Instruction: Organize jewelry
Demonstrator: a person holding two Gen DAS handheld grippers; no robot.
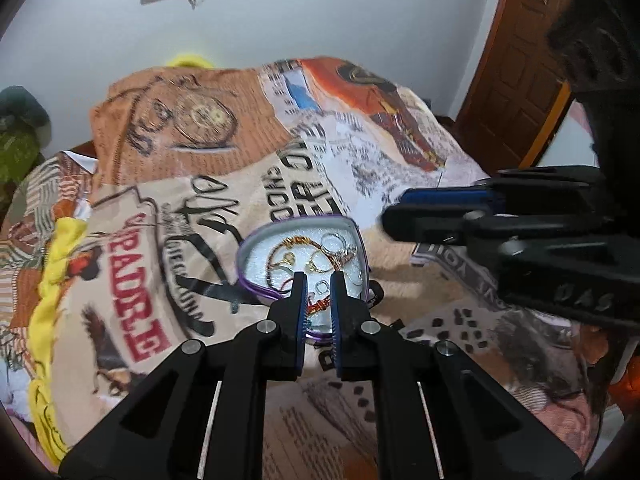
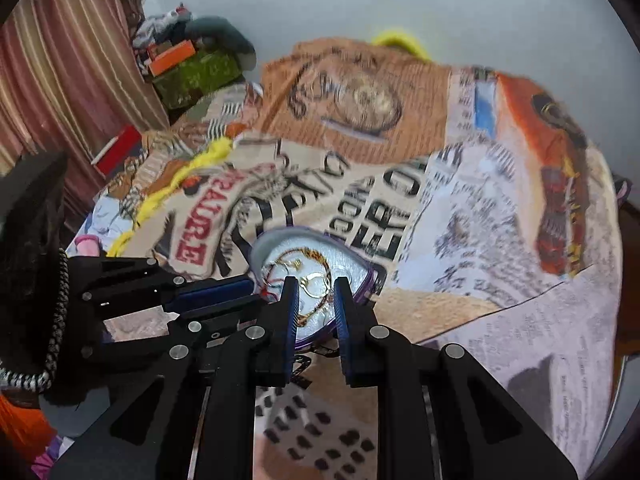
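Note:
A purple-rimmed jewelry box [image 1: 256, 236] with a white lining lies open on the printed blanket. It holds gold rings [image 1: 320, 260], silver rings [image 1: 332, 240] and thin chains, tangled together. My left gripper [image 1: 319, 280] hovers over the box's near edge, jaws a small gap apart, with a red-orange thread [image 1: 318, 305] between the pads; contact is unclear. My right gripper [image 2: 316, 284] hovers over the same box [image 2: 268, 246], jaws open around gold rings [image 2: 314, 282] without touching them. The right gripper also shows at the right of the left wrist view [image 1: 404, 212].
A printed blanket [image 1: 200, 184] covers the bed, with a yellow cloth [image 1: 64, 256] along its left side. A wooden door [image 1: 528, 52] stands at the right. Boxes and clutter [image 2: 188, 64] sit by a striped curtain [image 2: 60, 60] at the far left.

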